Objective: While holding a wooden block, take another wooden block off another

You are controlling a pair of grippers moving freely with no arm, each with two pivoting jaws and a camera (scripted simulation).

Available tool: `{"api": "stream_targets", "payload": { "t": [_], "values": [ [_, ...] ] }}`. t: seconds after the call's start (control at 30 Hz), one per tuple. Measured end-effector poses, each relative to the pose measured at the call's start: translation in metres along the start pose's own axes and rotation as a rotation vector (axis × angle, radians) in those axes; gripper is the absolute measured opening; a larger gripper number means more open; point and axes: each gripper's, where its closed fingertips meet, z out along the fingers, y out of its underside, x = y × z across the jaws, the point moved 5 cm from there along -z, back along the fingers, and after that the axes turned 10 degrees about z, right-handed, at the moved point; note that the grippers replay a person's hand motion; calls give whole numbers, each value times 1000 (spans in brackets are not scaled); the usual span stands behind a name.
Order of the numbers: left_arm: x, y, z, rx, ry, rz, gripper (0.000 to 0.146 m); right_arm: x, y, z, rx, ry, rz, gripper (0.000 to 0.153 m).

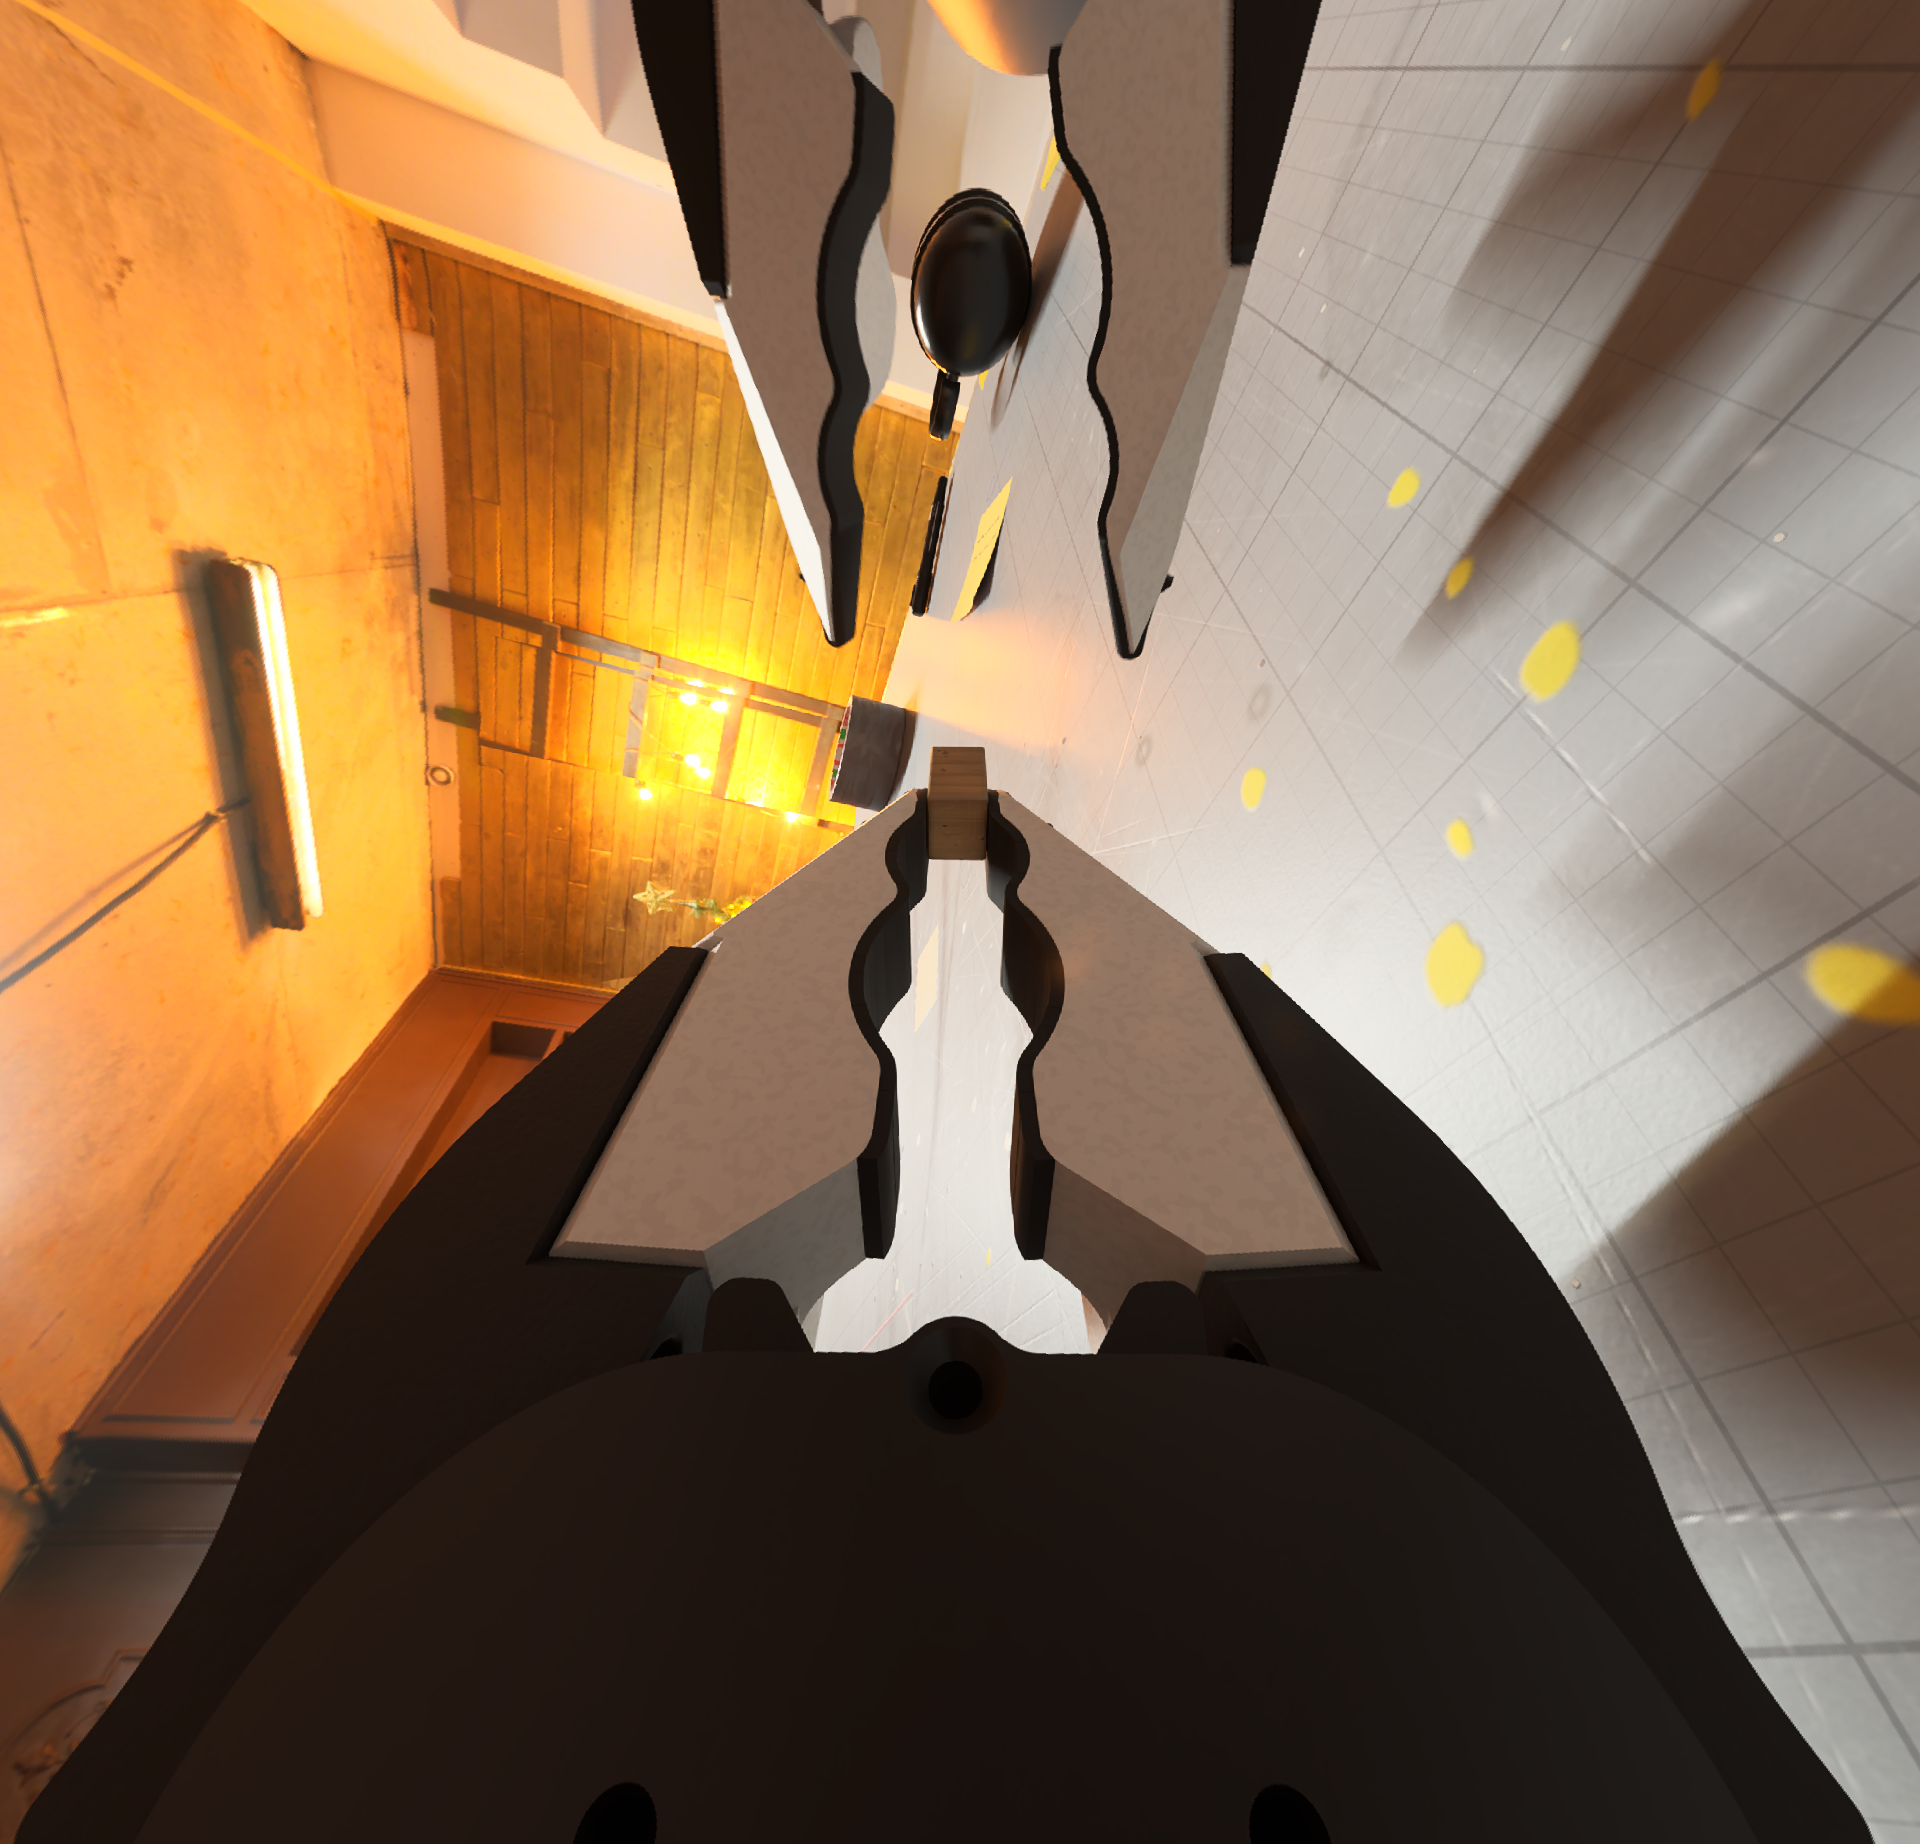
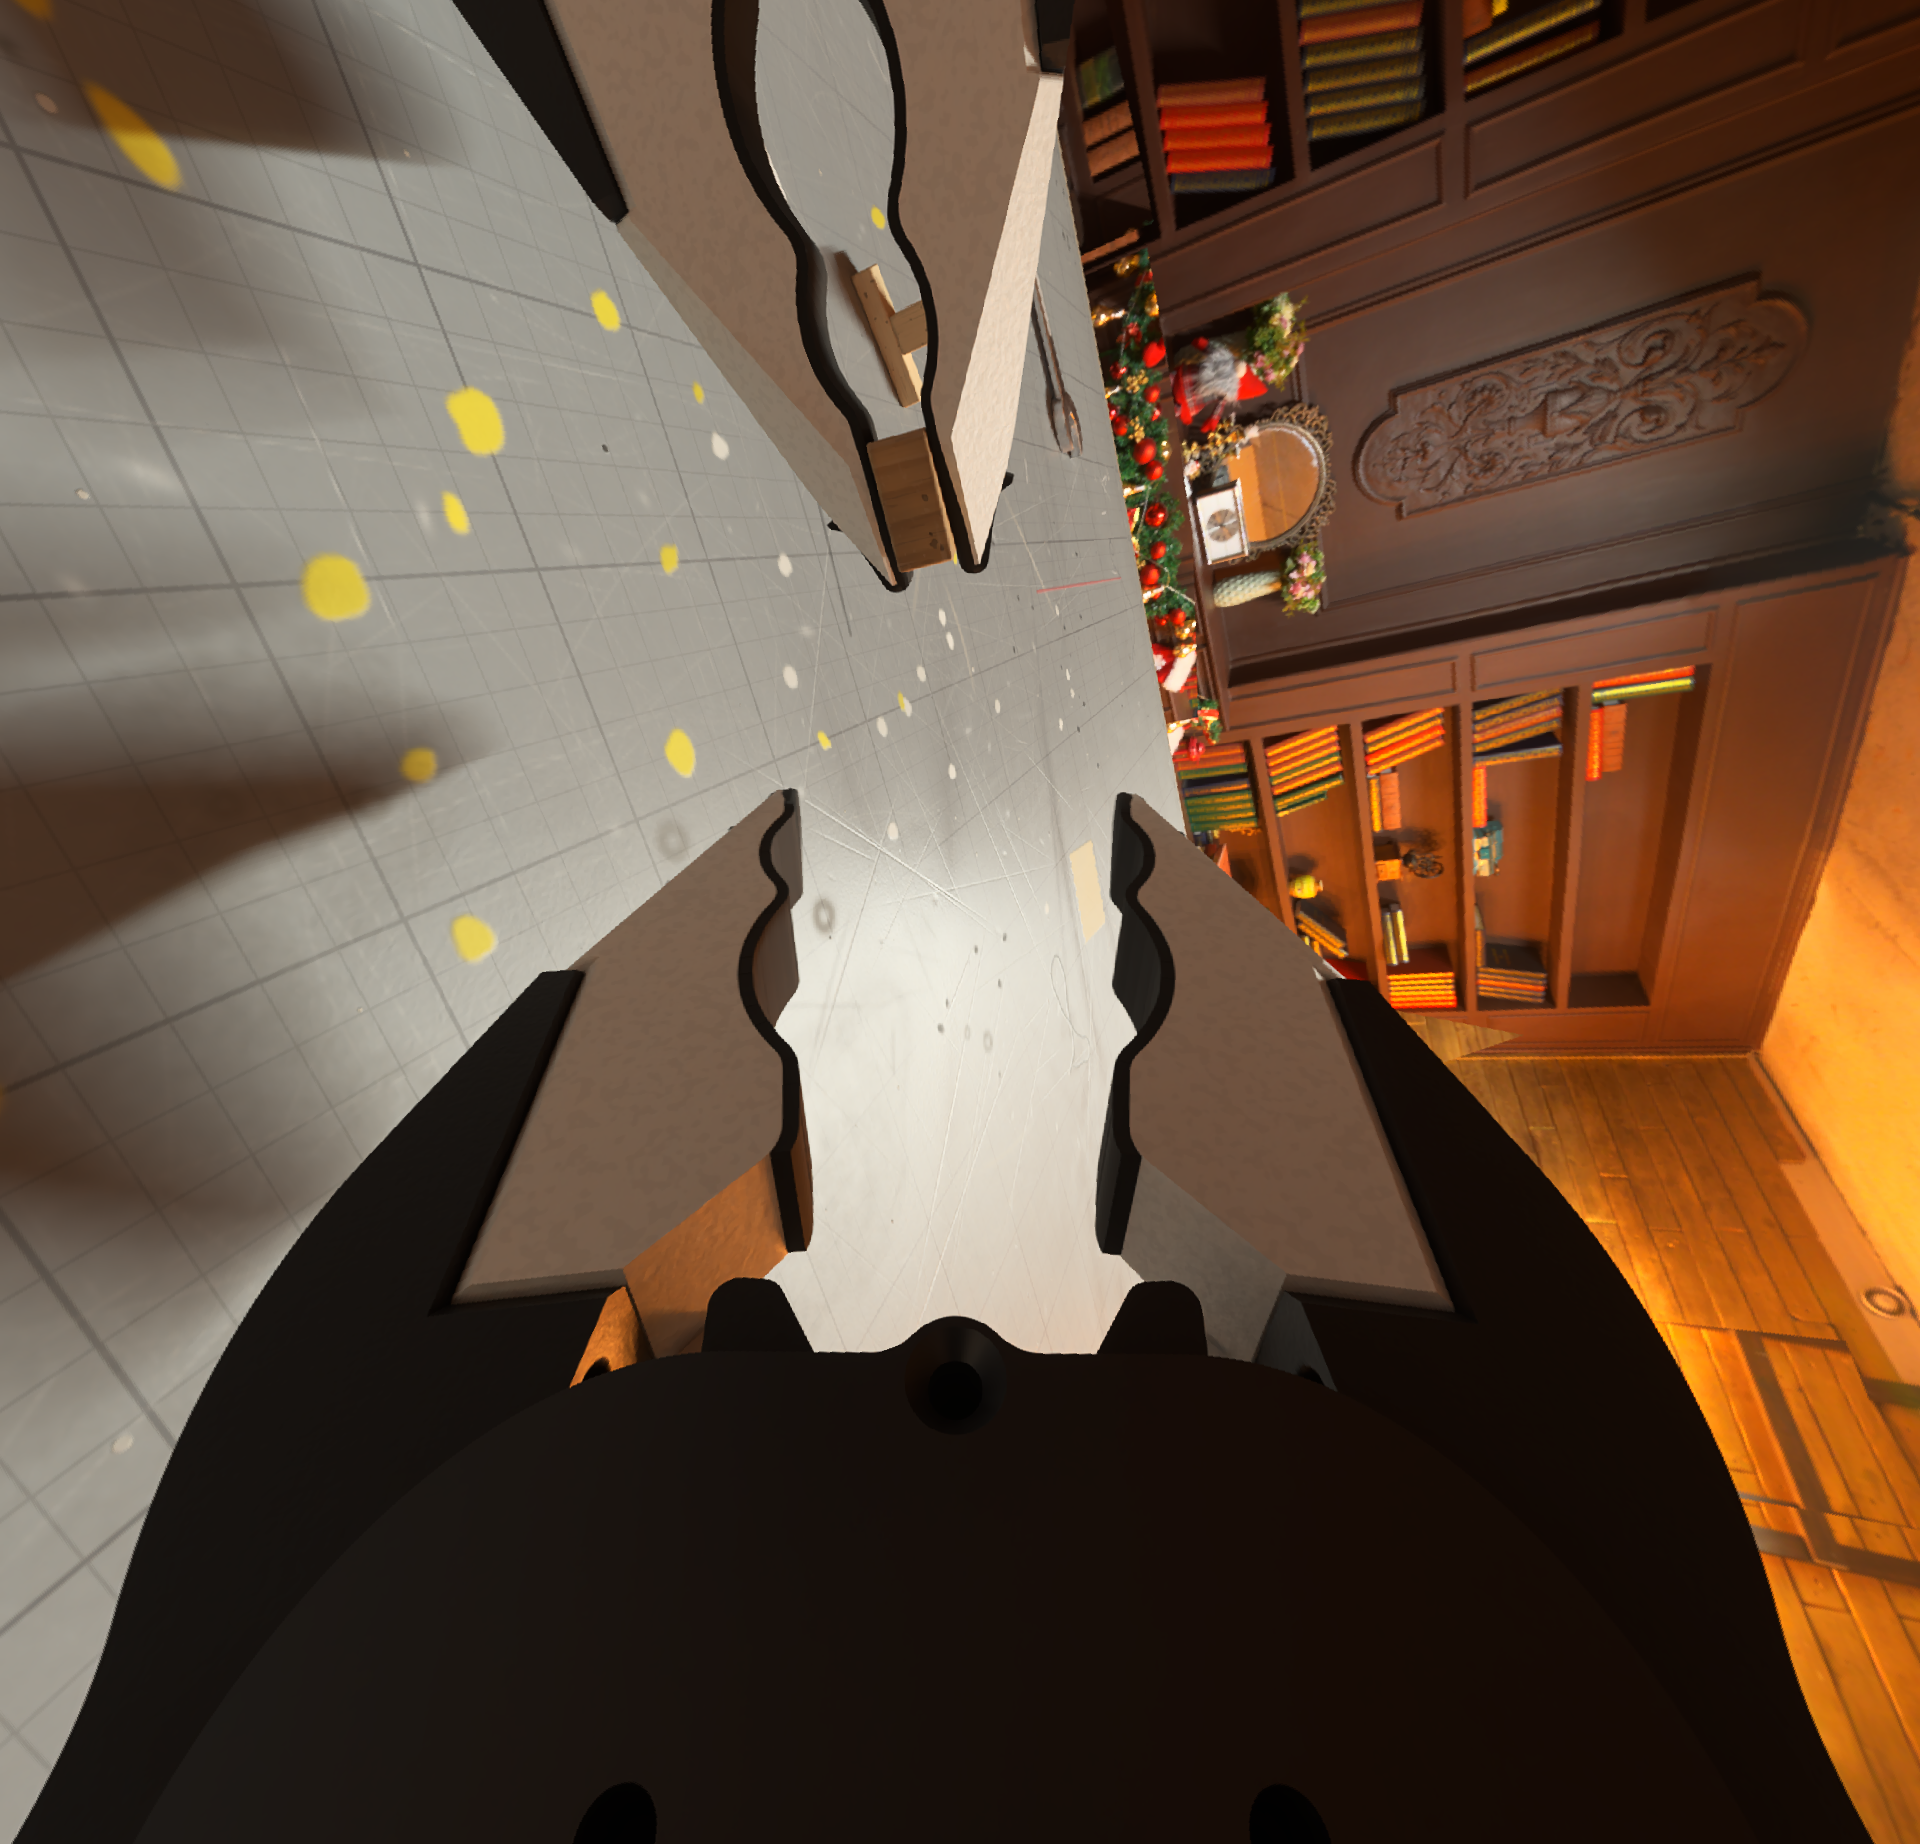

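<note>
Gridded table [image 1: 1558,1275], black pan [image 1: 971,282], stacked blocks [image 2: 888,334] behind left gripper [image 2: 925,563]

A black pan [image 1: 970,282] lies on the gridded, yellow-spotted table [image 1: 1558,859]. Scissors [image 2: 1055,381] lie near the table's edge, beside bookshelves [image 2: 1455,859] and Christmas decorations [image 2: 1143,444].

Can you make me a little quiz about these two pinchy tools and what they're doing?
1. True or false: the left tool is shut on a small light-brown wooden block.
2. Pick one: the right tool is A) open and empty, B) shut on a block, C) holding a pan.
3. Fill the gap: the big round spots on the grey gridded table are ____.
Key: 1 true; 2 A; 3 yellow.
</note>
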Motion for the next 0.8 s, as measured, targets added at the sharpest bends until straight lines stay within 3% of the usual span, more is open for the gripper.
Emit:
{"api": "stream_targets", "payload": {
  "t": [0.33,0.8],
  "values": [
    [2,-1,1,8,23,-8,9,-4,-2,6,-9,55,-67,18],
    [10,-5,4,26,75,-17,9,-9,2,7,2,-29,-231,15]
  ]
}}
